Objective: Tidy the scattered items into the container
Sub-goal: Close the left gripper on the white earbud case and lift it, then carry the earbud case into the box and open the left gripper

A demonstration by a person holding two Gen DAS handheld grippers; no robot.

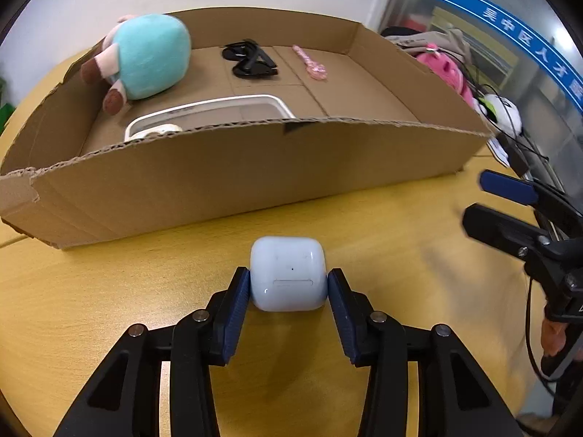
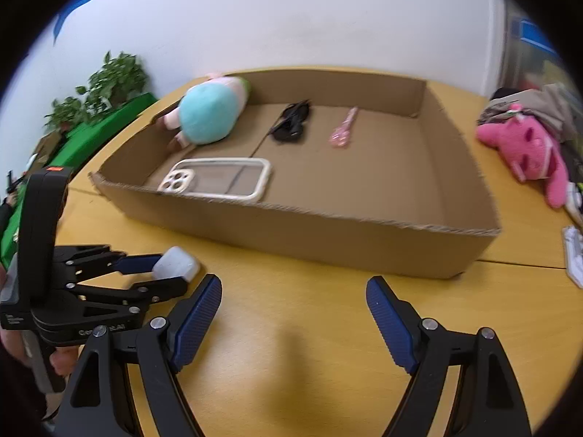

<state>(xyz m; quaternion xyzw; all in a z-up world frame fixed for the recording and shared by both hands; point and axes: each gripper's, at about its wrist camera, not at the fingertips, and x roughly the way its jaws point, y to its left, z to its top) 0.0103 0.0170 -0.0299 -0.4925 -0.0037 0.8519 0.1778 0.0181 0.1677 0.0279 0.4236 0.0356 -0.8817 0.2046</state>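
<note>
The blue ribbed pads of the left gripper [image 1: 289, 284] sit on either side of a small, rounded, pale blue-white plastic earbud case [image 1: 288, 273], each pad touching or all but touching a flank. The case rests on the yellow wooden table [image 1: 382, 240] with its front seam and tiny indicator dot facing the camera; whether the pads already squeeze it or only bracket it cannot be told, so the grip looks closed on the case but not surely tight. The flat sides offer the pads a square hold, which is likely why the approach comes from this side.

The right gripper [image 2: 293, 309] hangs beside it with fingers spread wide and nothing between them, seemingly waiting clear of the pickup.

Just beyond the case stands the shallow brown cardboard box [image 1: 218, 178], its near wall between the case and the goal, so the case must rise over that rim. Inside lie a teal-and-pink plush toy [image 1: 145, 58], black folded sunglasses [image 1: 249, 60], a pink glittery hair clip [image 1: 311, 63] and a clear white-edged phone case [image 2: 218, 180].
</note>
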